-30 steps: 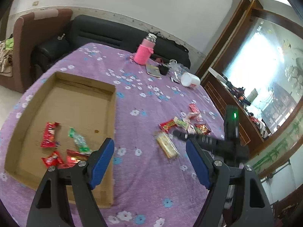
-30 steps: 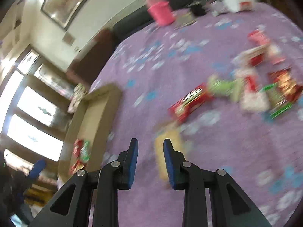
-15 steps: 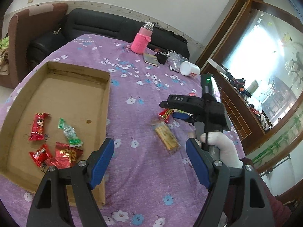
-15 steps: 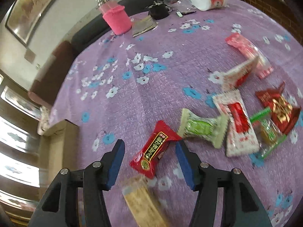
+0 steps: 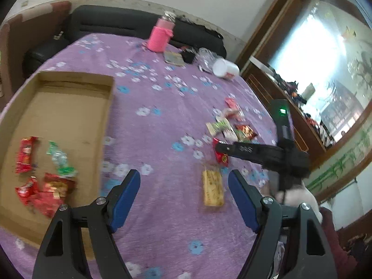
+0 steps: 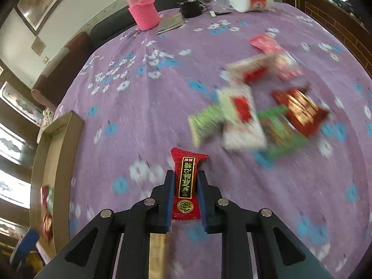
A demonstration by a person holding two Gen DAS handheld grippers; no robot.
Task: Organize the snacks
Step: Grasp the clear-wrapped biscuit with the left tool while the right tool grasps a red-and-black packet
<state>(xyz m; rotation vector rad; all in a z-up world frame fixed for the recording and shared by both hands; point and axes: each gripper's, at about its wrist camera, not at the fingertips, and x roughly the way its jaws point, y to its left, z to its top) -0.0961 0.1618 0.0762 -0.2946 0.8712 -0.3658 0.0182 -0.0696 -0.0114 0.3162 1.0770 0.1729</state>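
Your right hand-held gripper (image 6: 185, 186) is clamped on the red snack packet (image 6: 186, 183), pads pressing both its long sides, just above the purple tabletop (image 6: 144, 107) and near the loose snack pile (image 6: 253, 114) toward the right edge. Your left hand-held gripper (image 5: 184, 194) hangs with pads wide apart and nothing between them, the yellow snack bar (image 5: 212, 188) lying on the cloth ahead. The cardboard box (image 5: 69, 107) at the left edge has several wrapped snacks (image 5: 44, 174) in its near corner.

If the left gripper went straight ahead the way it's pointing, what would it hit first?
Probably the purple tablecloth; the left gripper is open over bare cloth. The yellow snack bar lies right of centre. Depth is unclear.
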